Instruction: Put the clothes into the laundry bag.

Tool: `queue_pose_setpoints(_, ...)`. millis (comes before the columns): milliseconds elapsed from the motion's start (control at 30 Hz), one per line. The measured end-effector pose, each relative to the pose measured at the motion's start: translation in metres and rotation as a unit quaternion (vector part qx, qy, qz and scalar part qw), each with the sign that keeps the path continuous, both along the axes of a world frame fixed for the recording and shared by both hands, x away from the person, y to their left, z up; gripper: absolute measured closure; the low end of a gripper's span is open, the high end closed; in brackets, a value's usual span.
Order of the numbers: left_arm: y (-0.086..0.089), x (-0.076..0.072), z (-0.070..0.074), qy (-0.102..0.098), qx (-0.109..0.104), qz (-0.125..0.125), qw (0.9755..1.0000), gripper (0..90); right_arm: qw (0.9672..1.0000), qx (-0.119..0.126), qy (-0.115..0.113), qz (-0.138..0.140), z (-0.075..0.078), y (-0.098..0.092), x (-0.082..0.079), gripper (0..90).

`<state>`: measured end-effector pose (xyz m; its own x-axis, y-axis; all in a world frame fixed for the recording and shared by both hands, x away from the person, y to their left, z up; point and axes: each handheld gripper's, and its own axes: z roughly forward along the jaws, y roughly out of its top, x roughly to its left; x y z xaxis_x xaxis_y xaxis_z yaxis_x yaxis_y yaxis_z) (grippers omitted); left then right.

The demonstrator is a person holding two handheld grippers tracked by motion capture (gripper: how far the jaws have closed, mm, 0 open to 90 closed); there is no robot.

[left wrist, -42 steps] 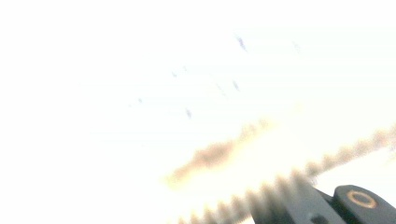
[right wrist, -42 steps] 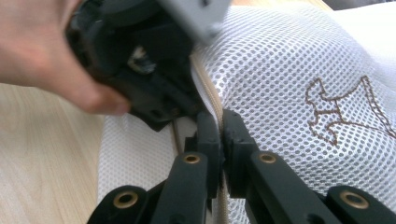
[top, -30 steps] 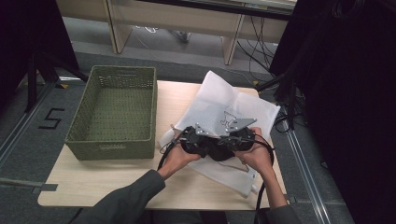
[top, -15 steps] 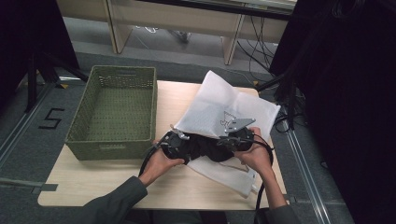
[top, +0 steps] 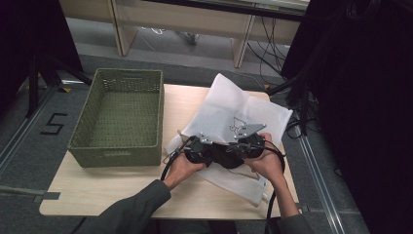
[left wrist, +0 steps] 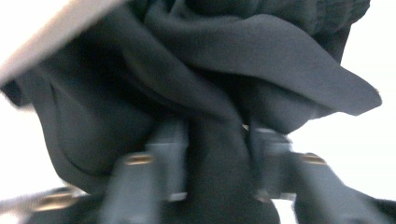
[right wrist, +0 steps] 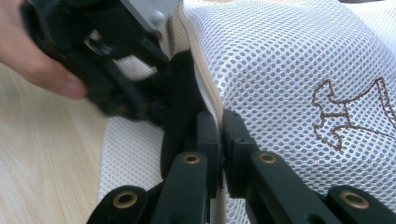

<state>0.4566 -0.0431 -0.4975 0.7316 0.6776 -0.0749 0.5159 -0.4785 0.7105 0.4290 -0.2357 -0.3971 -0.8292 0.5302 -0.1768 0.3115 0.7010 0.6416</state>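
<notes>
Black cloth [left wrist: 219, 93] bunched between closing fingers [left wrist: 170, 158], white backdrop

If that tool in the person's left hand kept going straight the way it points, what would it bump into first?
Most likely the bunched black fabric: the left tool already has a fold of it between its jaws, directly ahead.

The soft mesh laundry bag [right wrist: 299, 60] was white with a pattern of small holes, a beige zipper edge and a brown stitched figure. The crumpled cloth garment [left wrist: 219, 88] was black. The woven plastic basket [top: 119, 117] at the left was olive green. The wooden table [top: 92, 187] was pale.
</notes>
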Motion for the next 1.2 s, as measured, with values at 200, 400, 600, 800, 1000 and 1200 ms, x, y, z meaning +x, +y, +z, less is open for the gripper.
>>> queue_pose_setpoints(200, -0.017, 0.01, 0.005, -0.028, -0.007, -0.002, 0.9996, 84.5, 1.0, 0.001, 0.002, 0.0, 0.0, 0.0, 0.0, 88.0)
queue_pose_setpoints(400, -0.027, 0.021, 0.008, -0.044, -0.026, 0.013, 0.9986, 84.1, 1.0, 0.0, 0.006, 0.003, -0.001, 0.0, 0.0, 88.0)
queue_pose_setpoints(600, -0.028, 0.018, 0.004, -0.007, -0.015, -0.017, 0.9997, 67.6, 0.9999, 0.001, 0.011, 0.0, -0.003, -0.002, 0.0, 88.0)
queue_pose_setpoints(800, -0.007, 0.004, 0.012, 0.006, -0.017, -0.044, 0.9989, 47.7, 0.9999, -0.003, 0.014, 0.0, -0.005, -0.001, 0.001, 88.0)
queue_pose_setpoints(1000, 0.014, -0.01, 0.023, 0.01, -0.014, -0.046, 0.9988, 40.0, 0.9999, -0.001, 0.015, 0.0, -0.005, -0.002, 0.001, 87.9)
queue_pose_setpoints(1200, 0.014, -0.011, 0.015, 0.031, 0.015, -0.066, 0.9972, 64.7, 0.9999, -0.002, 0.014, 0.001, -0.005, -0.001, 0.001, 87.9)
